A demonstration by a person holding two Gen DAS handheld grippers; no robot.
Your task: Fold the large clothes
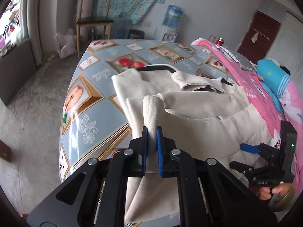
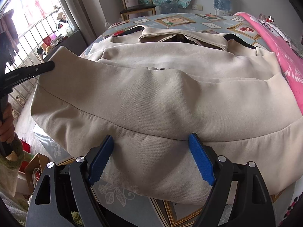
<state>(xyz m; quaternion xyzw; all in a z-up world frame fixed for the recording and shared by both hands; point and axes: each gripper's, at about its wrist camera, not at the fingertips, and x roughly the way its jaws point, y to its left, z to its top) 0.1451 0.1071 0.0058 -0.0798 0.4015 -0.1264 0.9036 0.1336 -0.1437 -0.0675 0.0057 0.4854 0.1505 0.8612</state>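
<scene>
Cream fabric fills most of both views: the jacket (image 2: pixel 161 98) lies spread on your worktop (image 1: pixel 90 94), which wears a blue-grey cloth printed with framed fruit pictures. Its collar sits at the far edge, and a black hanger (image 1: pixel 153 68) pokes out beside it. A pink blanket (image 1: pixel 251 87) runs along the right side of the worktop, touching the jacket's edge.

Your left gripper (image 1: pixel 151 134) is clamped on the ribbed cuff (image 1: pixel 150 111) of a sleeve, the blue pads pressing the fabric from both sides so the cuff stands up above them. In the right wrist view that same gripper shows as a black finger at the sleeve's end, with your left hand (image 2: pixel 6 123) on its handle.

Your right gripper (image 2: pixel 151 141) hangs over the jacket's near hem with its blue pads (image 2: pixel 201 160) spread wide; whether they touch the cloth you cannot tell from here.

A wooden chair (image 1: pixel 93 21) stands by the far wall, and a water dispenser (image 1: pixel 171 24) stands near it.
</scene>
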